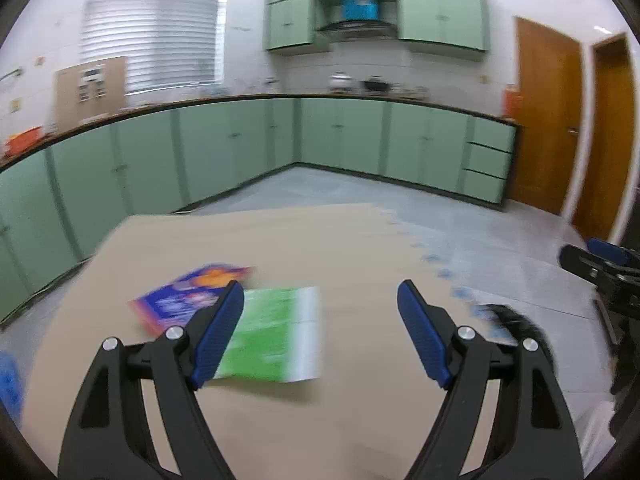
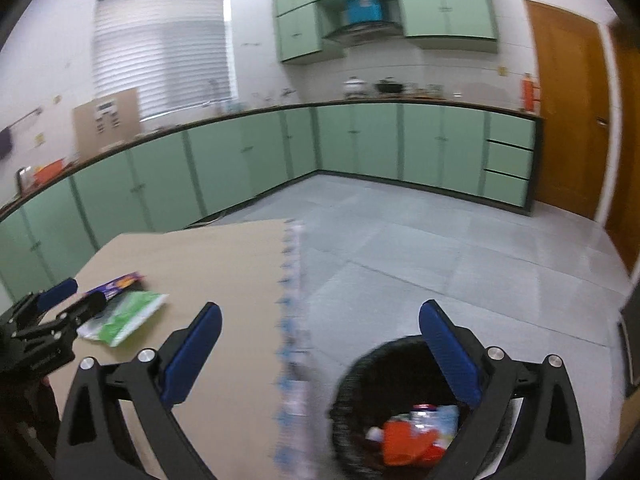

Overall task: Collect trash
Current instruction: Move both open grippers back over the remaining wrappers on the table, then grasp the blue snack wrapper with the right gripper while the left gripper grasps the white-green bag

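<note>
A green wrapper (image 1: 276,336) lies flat on the tan table (image 1: 360,248), overlapping a purple and orange wrapper (image 1: 188,296) to its left. My left gripper (image 1: 320,292) hangs open above the table with nothing between its blue pads; the green wrapper sits partly behind the left pad. In the right wrist view both wrappers (image 2: 128,312) lie at the left, next to the left gripper (image 2: 56,300). My right gripper (image 2: 320,320) is wide open and holds nothing. Beneath its right finger stands a black bin (image 2: 360,384) holding orange and pale wrappers (image 2: 412,436).
The table's right edge has a blue patterned trim (image 2: 292,320). The bin stands on the grey tiled floor (image 2: 440,248) beside the table. Green cabinets (image 1: 240,148) line the far walls and wooden doors (image 1: 548,120) stand at the right.
</note>
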A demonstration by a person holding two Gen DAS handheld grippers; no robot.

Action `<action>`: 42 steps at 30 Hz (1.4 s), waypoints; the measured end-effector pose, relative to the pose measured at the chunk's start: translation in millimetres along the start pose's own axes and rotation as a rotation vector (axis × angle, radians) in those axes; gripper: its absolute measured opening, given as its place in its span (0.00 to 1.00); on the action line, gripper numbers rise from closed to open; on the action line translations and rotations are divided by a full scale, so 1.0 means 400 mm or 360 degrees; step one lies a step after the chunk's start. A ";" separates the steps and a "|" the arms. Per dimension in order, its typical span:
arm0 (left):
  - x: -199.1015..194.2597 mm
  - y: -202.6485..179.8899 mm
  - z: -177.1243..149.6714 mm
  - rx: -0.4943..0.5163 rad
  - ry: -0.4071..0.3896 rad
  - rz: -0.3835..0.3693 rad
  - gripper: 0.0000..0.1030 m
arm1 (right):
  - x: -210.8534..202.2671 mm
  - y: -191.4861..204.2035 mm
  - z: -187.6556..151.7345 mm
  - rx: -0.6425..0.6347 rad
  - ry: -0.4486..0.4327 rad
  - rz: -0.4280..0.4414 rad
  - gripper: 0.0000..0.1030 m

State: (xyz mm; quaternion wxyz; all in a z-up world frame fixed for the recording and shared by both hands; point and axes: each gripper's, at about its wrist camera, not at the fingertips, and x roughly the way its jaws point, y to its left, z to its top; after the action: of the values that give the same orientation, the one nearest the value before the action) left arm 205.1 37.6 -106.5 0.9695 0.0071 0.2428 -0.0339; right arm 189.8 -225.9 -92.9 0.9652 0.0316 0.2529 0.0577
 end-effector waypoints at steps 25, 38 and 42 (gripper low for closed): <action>-0.052 0.399 -0.067 -0.0182 0.0053 0.0381 0.74 | 0.276 0.455 -0.091 -0.0168 0.0407 0.0234 0.78; -0.034 0.429 -0.085 -0.0273 0.0069 0.0323 0.75 | 0.316 0.474 -0.109 -0.0147 0.0570 0.0272 0.53; -0.027 0.439 -0.088 -0.0284 0.0085 0.0306 0.75 | 0.311 0.490 -0.115 -0.0222 0.0591 0.0279 0.19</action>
State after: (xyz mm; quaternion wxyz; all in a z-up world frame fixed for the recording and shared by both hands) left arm 191.0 214.3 -132.9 0.9582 -0.0549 0.2687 0.0812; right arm 256.3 -14.1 -175.6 0.8932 -0.0244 0.4181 0.1637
